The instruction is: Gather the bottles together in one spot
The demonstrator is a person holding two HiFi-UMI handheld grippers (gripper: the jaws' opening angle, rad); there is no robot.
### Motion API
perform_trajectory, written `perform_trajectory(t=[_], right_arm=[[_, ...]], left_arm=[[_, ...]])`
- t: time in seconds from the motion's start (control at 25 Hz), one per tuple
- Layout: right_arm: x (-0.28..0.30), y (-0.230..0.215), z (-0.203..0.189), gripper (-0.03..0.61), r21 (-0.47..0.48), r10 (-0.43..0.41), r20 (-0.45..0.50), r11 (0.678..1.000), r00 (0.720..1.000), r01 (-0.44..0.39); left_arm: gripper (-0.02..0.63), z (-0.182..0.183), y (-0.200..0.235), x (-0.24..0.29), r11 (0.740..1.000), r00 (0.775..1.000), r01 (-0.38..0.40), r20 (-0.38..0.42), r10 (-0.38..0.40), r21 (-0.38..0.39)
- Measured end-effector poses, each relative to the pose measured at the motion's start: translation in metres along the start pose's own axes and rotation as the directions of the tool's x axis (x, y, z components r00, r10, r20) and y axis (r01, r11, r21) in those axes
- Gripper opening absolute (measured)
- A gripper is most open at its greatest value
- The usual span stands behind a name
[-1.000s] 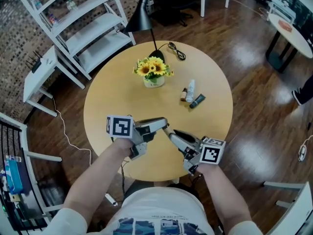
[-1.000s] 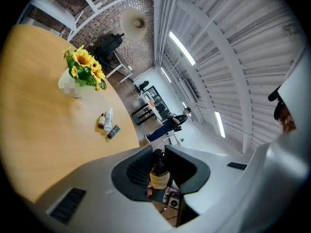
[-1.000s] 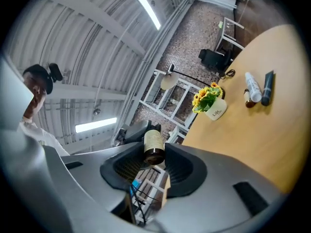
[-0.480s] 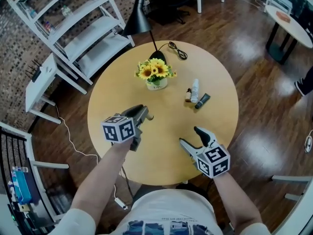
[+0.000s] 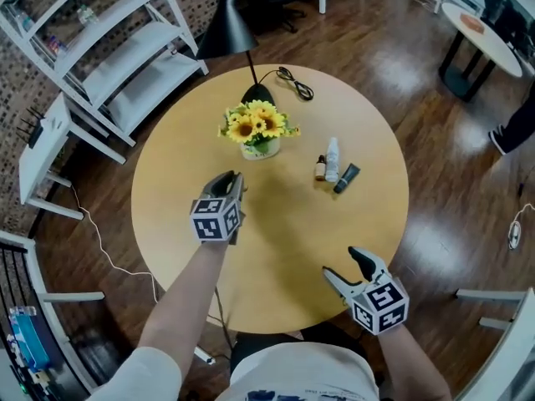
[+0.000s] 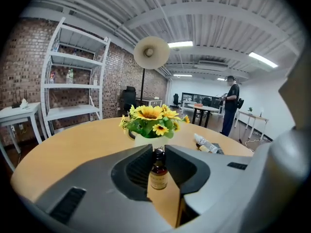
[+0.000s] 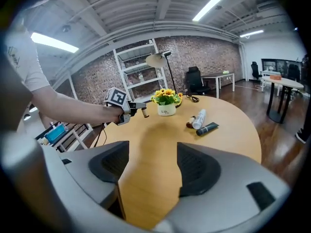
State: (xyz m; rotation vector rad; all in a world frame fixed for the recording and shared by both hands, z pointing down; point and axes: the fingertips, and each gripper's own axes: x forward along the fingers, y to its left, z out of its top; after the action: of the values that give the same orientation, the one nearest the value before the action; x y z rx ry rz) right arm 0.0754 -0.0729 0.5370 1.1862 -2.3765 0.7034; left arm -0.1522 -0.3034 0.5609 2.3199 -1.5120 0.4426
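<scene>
My left gripper [image 5: 231, 180] is shut on a small brown bottle [image 6: 158, 173] with a black cap, held upright above the round wooden table [image 5: 276, 241] just short of the sunflower pot [image 5: 255, 132]. The right gripper view shows that bottle [image 7: 144, 113] at the left gripper's tip. Right of the flowers lie three items side by side: another small brown bottle [image 5: 320, 168], a white bottle [image 5: 333, 158] and a dark tube [image 5: 346, 177]. Over the table's near edge, my right gripper [image 5: 346, 267] has its jaws opening, with nothing between them.
A black floor lamp [image 5: 226, 25] leans over the far side of the table, with a black cable [image 5: 292, 82] beside its base. White shelving [image 5: 109, 48] stands at the far left. A person [image 6: 231, 106] stands far off by other tables.
The two grippers were tip to tip near the front edge. The left one has moved away toward the flowers, now holding the bottle; the right one has opened and drawn back to the right.
</scene>
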Motion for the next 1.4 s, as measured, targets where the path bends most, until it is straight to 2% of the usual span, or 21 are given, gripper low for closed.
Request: perform_trajectory(t=[0.16, 0.36, 0.48, 1.16, 1.4], right_arm=[[0.006, -0.004, -0.001, 0.331, 0.038, -0.024, -0.008, 0.999, 1.0, 0.024], [0.013, 0.001, -0.002, 0.327, 0.053, -0.01, -0.008, 0.999, 1.0, 0.011], [0.014, 0.003, -0.007, 0.327, 0.065, -0.007, -0.016, 0.998, 1.0, 0.008], [0.014, 0.003, -0.014, 0.316, 0.082, 0.004, -0.021, 0.997, 1.0, -0.002], [0.013, 0.003, -0.014, 0.317, 0.086, 0.003, -0.021, 0.996, 1.0, -0.001]], left_arm=[[0.077, -0.019, 0.02, 0.022, 0.999, 0.999, -0.035, -0.013, 0.035, 0.01], [0.077, -0.031, 0.03, 0.033, 0.998, 0.998, -0.062, -0.015, 0.062, 0.025], [0.077, -0.038, 0.032, 0.037, 0.996, 0.998, -0.064, -0.018, 0.065, 0.056], [0.083, -0.051, 0.03, 0.037, 0.99, 0.997, -0.071, -0.018, 0.074, 0.121], [0.145, -0.051, 0.027, 0.035, 0.99, 0.998, -0.055, -0.025, 0.059, 0.133]])
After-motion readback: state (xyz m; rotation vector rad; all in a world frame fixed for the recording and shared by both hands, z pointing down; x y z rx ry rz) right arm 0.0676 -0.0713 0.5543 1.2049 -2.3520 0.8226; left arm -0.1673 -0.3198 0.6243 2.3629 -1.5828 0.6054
